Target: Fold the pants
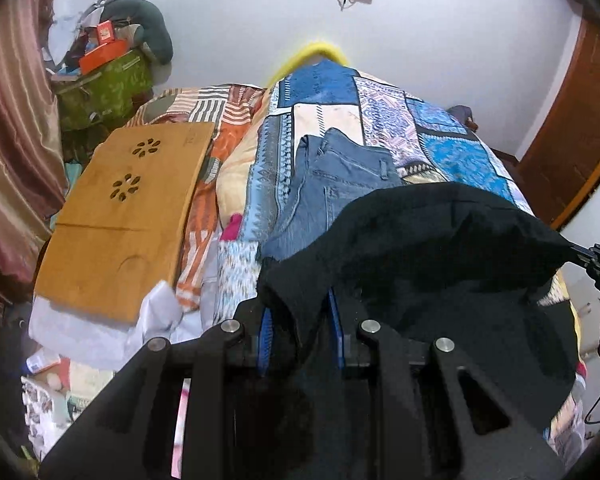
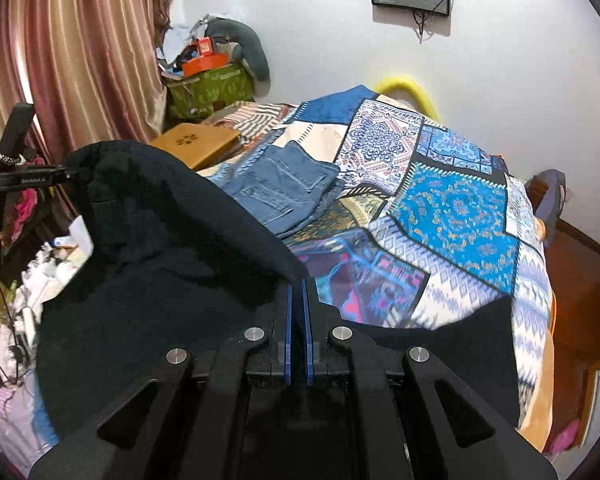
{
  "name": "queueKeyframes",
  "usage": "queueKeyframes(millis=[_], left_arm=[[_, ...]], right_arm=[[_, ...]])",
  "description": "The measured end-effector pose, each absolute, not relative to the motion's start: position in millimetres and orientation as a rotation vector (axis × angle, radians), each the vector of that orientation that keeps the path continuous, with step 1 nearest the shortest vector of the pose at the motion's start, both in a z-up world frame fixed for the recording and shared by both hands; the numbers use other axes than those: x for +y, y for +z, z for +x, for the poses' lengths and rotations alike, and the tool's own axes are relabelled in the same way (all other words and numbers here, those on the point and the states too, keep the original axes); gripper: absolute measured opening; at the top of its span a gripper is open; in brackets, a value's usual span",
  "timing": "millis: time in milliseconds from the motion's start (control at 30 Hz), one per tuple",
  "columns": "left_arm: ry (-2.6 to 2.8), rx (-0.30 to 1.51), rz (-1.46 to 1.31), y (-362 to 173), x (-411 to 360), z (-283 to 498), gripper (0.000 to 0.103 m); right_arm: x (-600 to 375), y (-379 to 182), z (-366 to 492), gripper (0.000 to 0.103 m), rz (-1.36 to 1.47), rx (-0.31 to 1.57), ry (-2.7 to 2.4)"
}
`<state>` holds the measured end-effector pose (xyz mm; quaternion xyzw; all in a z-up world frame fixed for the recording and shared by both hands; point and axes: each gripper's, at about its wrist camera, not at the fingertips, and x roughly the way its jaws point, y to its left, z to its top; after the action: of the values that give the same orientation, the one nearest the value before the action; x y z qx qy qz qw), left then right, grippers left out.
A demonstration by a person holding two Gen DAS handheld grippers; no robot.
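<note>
The black pants hang stretched between both tools, lifted above the bed and filling the lower middle of each frame. The left tool is clenched on a bunched edge of the cloth between its blue pads. The right tool is pinched tight on another edge. Folded jeans lie on the patchwork bedspread behind, mid-frame. A wooden tray sits left.
</note>
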<state>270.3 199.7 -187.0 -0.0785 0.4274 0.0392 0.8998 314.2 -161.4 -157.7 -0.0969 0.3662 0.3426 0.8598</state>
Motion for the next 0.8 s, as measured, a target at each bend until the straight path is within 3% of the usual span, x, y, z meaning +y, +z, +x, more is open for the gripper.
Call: queueKeyframes(millis=[400,700,800], left_arm=[[0.095,0.923,-0.164,-209.9,197.2,171.8,0.023],[0.124,1.029,-0.179,-276.3,191.2,127.3,0.023],[0.153,1.082,-0.185,-301.2,192.9,117.7,0.015]], right_arm=[[-178.3,-180.5,223.1,0.004,-0.183,0.83,0.769],[-182.2,-224.7,181.0,0.004,-0.128,0.923,0.778],[-180.0,-239.8,174.0,0.004,-0.116,0.951,0.765]])
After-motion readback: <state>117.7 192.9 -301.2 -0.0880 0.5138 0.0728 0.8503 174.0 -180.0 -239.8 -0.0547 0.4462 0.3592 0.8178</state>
